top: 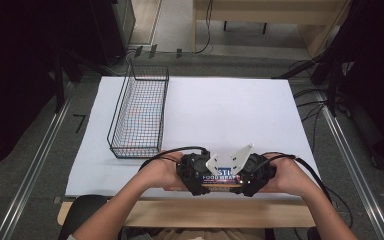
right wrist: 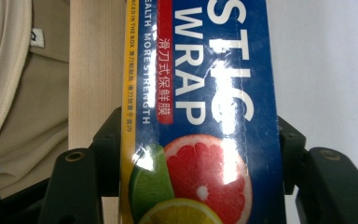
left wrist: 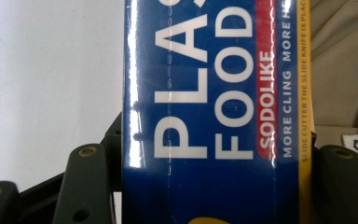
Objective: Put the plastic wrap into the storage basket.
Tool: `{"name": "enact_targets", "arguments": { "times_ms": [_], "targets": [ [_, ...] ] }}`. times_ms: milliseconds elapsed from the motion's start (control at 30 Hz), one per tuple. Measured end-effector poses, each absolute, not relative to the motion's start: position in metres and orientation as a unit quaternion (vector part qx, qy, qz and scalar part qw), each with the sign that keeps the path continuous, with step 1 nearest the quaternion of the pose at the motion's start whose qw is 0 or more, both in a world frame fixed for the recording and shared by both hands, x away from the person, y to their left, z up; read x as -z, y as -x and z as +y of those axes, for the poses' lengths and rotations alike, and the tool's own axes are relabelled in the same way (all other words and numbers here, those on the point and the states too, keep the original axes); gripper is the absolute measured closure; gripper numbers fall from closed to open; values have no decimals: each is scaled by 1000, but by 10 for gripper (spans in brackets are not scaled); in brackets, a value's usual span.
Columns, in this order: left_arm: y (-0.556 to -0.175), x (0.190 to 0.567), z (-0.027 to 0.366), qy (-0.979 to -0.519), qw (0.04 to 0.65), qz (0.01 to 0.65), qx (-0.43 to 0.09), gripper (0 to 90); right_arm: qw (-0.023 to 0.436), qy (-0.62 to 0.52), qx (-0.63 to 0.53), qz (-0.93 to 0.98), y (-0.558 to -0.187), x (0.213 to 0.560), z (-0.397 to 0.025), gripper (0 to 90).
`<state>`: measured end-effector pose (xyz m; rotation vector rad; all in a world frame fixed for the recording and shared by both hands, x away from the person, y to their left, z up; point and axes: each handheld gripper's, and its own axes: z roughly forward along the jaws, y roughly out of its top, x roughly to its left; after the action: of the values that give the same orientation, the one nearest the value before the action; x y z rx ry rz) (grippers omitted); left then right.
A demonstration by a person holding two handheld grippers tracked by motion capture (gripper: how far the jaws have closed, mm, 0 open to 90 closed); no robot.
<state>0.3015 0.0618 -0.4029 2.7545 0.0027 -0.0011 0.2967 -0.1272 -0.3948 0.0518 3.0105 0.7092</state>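
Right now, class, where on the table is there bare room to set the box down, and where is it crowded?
Free: the white table top right of the black wire basket, to the far and right edges. Crowded: the near edge, where both grippers grip the blue plastic food wrap box.

Blue plastic food wrap box (top: 222, 175), sealed and glossy, is lying lengthwise at the table's near edge.
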Motion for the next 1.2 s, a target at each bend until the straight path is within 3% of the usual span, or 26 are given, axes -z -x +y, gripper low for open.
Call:
{"name": "enact_targets", "arguments": {
  "times_ms": [433,600,1200],
  "targets": [
    [-303,401,64,-982,188,25,17,399,-11,-47,-291,956,-306,389,-141,328],
    [-307,403,69,-982,181,45,11,401,19,-56,-307,950,-308,385,-153,265],
    [-323,390,95,-970,202,131,15,402,88,-163,-361,914,-321,375,-203,202]
  ]
}}
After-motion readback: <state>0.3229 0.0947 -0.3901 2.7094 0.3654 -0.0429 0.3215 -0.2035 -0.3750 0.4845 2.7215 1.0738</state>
